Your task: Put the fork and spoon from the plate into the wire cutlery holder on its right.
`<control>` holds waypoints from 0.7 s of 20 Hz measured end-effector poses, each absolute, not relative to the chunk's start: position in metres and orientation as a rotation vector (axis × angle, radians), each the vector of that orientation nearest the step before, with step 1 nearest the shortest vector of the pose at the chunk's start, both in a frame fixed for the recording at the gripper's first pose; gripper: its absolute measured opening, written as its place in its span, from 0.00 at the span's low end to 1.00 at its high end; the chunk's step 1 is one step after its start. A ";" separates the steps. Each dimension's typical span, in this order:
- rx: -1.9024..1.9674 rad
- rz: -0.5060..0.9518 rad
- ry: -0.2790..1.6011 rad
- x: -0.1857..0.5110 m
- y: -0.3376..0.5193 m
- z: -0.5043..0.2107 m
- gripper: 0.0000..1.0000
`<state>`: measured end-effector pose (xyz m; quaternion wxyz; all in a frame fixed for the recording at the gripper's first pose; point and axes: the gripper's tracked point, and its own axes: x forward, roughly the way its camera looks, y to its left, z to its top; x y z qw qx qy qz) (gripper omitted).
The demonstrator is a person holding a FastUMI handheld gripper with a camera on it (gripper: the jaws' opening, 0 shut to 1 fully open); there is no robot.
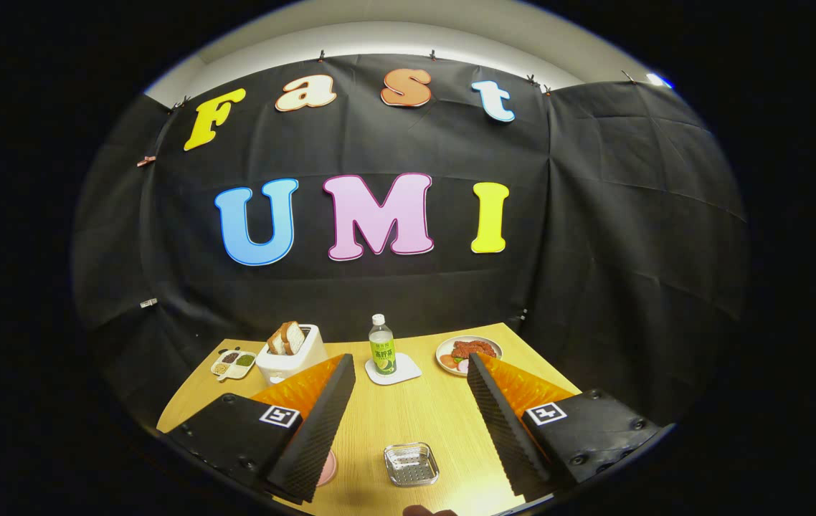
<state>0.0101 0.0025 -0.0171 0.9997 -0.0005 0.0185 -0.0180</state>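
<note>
Gripper wide open above the wooden desk

Gripper (pixel 408 401) hung high over the light wooden desk (pixel 415 416), its two black ribbed fingers (pixel 322 423) spread wide and holding nothing. Part of a pink plate (pixel 328 467) peeked out behind the left finger near the desk's near edge; fork and spoon could not be made out. Between the fingers, near that edge, sat a small square wire cutlery holder (pixel 411 464). Toward the far edge stood a white toaster with bread slices (pixel 290 351), a green-labelled plastic bottle (pixel 382 346) on a white coaster (pixel 394 370), a white plate of food (pixel 468 353), and a small divided tray (pixel 234 362) at the far left corner.
</note>
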 end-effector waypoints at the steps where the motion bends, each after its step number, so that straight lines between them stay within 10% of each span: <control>1: -0.007 -0.028 0.043 0.012 0.006 -0.020 0.98; 14: -0.060 0.236 0.488 0.032 0.119 -0.183 0.99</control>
